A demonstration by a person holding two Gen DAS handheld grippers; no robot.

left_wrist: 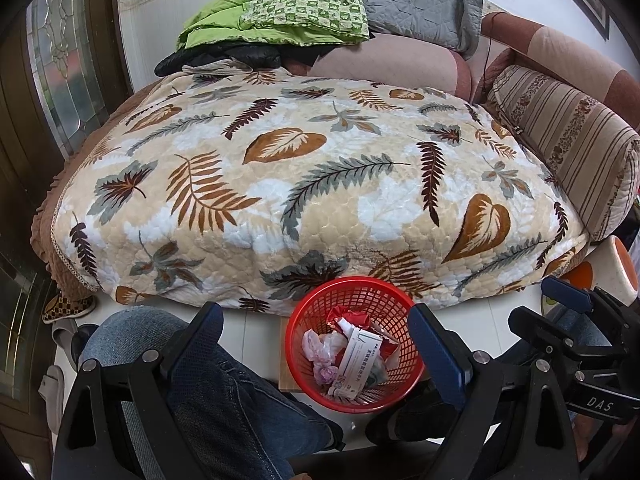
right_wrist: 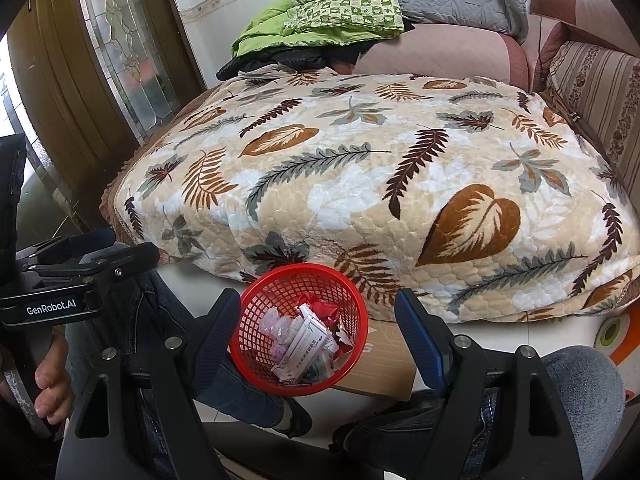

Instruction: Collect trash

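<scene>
Two wide-open, empty hand-held grippers, "DAS" right and "GenRobot.AI" left, above red basket.

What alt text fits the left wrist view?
A red basket holding a white box and wrappers sits on the floor between the open left gripper fingers, before a leaf-print blanket.

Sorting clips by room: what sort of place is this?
Probably a home living room: a sofa under a leaf-patterned quilted cover, folded green bedding on its back, and a red plastic mesh waste basket on the floor.
</scene>
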